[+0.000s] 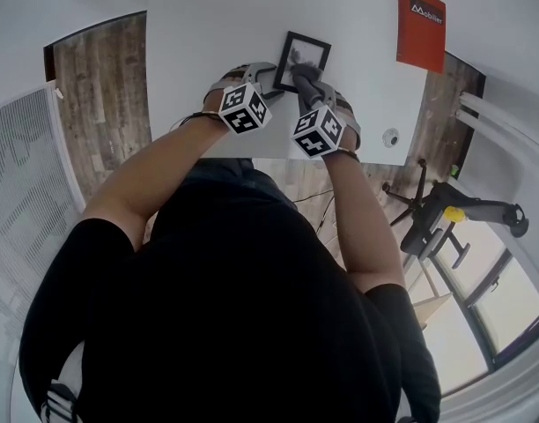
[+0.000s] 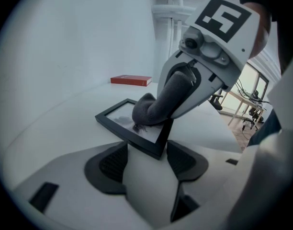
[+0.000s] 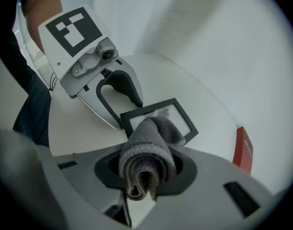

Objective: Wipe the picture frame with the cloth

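A black picture frame (image 1: 314, 49) lies flat on the white table (image 1: 190, 51). A folded grey cloth (image 3: 146, 152) is clamped in my right gripper (image 3: 146, 172), which is shut on it. The cloth's free end rests on the frame's glass (image 3: 182, 120). In the left gripper view the cloth (image 2: 156, 108) covers the near part of the frame (image 2: 115, 116). My left gripper (image 2: 147, 151) is open, and the frame's near corner sits between its fingertips. The head view shows both the left gripper (image 1: 271, 79) and the right gripper (image 1: 305, 85) at the frame's near edge.
A red book (image 1: 420, 26) lies at the table's far right corner. A small round object (image 1: 390, 137) sits near the right edge. Beyond that edge, a black stand with a yellow part (image 1: 446, 214) is on the wooden floor.
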`<action>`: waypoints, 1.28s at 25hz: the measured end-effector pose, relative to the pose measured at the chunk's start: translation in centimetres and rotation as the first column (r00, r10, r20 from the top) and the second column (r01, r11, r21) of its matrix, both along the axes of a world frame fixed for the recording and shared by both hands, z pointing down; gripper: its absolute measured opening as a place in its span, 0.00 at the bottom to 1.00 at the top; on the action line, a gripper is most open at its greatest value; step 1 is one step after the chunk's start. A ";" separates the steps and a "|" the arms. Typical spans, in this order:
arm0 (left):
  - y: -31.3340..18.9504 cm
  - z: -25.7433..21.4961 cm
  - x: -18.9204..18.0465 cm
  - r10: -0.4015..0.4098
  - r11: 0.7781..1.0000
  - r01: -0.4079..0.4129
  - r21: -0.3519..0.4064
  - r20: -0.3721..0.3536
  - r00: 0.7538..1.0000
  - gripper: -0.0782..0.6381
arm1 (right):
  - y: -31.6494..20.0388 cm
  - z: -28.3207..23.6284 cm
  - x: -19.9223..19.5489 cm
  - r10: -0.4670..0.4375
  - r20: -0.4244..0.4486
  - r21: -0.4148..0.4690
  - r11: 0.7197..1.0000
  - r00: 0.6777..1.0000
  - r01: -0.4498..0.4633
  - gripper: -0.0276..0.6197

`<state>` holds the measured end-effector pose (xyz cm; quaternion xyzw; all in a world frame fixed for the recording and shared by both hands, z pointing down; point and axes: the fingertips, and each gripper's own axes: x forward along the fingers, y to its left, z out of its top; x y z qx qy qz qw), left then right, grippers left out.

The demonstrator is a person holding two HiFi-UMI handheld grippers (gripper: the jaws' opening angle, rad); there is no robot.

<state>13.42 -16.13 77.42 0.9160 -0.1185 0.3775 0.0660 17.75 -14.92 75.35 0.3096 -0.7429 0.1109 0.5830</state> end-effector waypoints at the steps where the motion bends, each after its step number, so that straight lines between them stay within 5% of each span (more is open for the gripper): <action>1: 0.0 0.0 0.0 0.000 1.000 0.000 0.001 0.000 1.000 0.48 | 0.1 0.0 0.0 0.000 0.000 -0.001 1.000 1.000 0.000 0.20; 15: -0.2 0.1 0.1 -0.001 1.000 0.001 -0.005 0.003 1.000 0.48 | 0.1 -0.6 0.3 0.009 0.000 0.004 1.000 1.000 -0.009 0.20; 23: -0.3 0.3 -0.2 -0.005 0.998 0.007 -0.058 0.035 0.999 0.48 | -0.7 -3.7 1.1 0.117 0.074 0.034 0.992 0.990 -0.119 0.20; 27: -0.2 0.1 -0.7 -0.021 0.990 0.028 -0.140 0.053 0.998 0.48 | -0.9 -5.9 1.9 0.249 0.188 0.016 0.966 0.950 -0.256 0.20; 32: -0.3 -0.3 -2.7 -0.058 0.980 0.072 -0.186 0.077 0.995 0.48 | -1.4 -8.6 3.3 0.398 0.326 -0.011 0.909 0.858 -0.417 0.20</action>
